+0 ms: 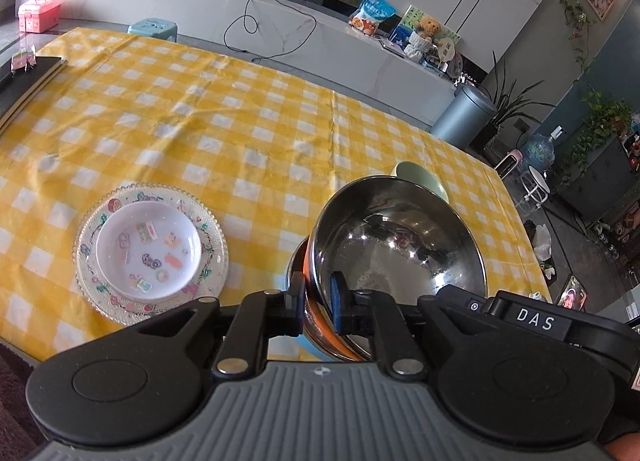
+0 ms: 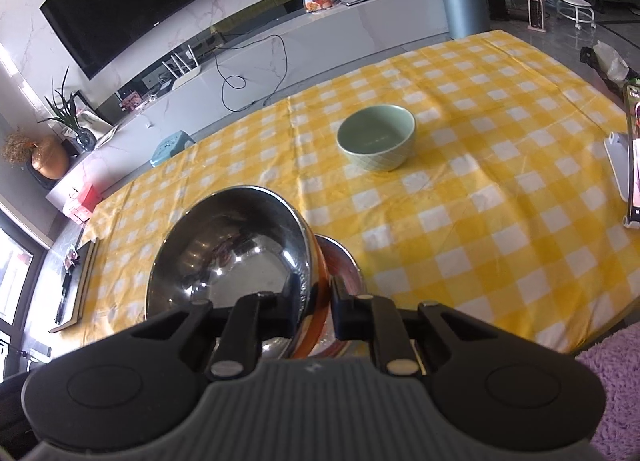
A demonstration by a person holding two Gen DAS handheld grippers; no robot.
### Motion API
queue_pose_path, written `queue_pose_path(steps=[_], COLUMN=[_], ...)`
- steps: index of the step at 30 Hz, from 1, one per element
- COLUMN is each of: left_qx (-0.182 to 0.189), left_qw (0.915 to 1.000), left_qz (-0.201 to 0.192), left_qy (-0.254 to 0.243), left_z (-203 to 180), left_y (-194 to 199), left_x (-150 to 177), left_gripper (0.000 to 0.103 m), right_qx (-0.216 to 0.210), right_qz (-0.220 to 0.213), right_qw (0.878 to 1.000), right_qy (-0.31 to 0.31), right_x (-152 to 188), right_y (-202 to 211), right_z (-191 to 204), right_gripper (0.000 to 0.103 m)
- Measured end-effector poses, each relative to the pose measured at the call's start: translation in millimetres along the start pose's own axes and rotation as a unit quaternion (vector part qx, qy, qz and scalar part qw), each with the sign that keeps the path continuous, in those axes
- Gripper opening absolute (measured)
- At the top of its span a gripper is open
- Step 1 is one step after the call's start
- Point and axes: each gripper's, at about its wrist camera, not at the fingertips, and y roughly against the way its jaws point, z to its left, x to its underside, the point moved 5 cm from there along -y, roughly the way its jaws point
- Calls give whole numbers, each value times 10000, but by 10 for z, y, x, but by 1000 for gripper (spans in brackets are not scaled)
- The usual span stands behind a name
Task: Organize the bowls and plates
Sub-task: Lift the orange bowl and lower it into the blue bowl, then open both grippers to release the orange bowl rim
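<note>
So both claws are clamped on the same steel bowl [image 1: 400, 245]: my left gripper [image 1: 318, 301] pinches its rim with one pad inside and one outside, and my right gripper [image 2: 318, 301] bites the rim on the opposite side. I hold it with two grips because the bowl is wide and slick, and one pinch on a thin rim would let it swing. It rides tilted above the yellow checked tablecloth [image 1: 240, 133], not resting on it. A second steel rim [image 2: 340, 257] peeks out beneath it; I think that is another bowl nested under, though the view is poor there. The green bowl [image 2: 376, 137] stands alone farther across the table, probably next to join the nest. The white dish [image 1: 148, 249] already sits stacked on the patterned glass plate [image 1: 92, 281] to the left.
</note>
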Motion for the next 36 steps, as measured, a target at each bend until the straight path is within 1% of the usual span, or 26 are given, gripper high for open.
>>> queue_pose_path(steps=[5, 11, 17, 20, 23, 27, 30, 36], left_qx=[0, -60, -108, -113, -167, -214, -224, -162], left_qw=[9999, 9997, 9996, 9997, 9996, 9994, 9993, 9992], left_qz=[162, 220, 270, 235, 180, 241, 194, 202], left_qy=[9, -44, -30, -22, -118, -150, -227, -289], left_z=[-1, -25, -17, -16, -38, -34, -38, -44], left_y=[-88, -158, -229, -259, -287, -347, -353, -347], left_x=[41, 75, 72, 69, 78, 113, 110, 110], left_gripper=[15, 16, 17, 17, 18, 19, 19, 19], right_qx=[116, 285, 342, 364, 418, 468, 458, 422], right_qz=[21, 99, 123, 172, 174, 141, 118, 95], right_qw=[9999, 9995, 9993, 9991, 9989, 9987, 9987, 9989], right_qy=[31, 101, 122, 104, 128, 171, 170, 155], right_x=[15, 45, 40, 56, 69, 74, 71, 64], right_y=[-82, -222, -299, -349, -394, -421, -429, -434], right_z=[-32, -82, -100, -107, -118, -122, -130, -149], right_gripper=[13, 10, 10, 10, 9, 8, 8, 8])
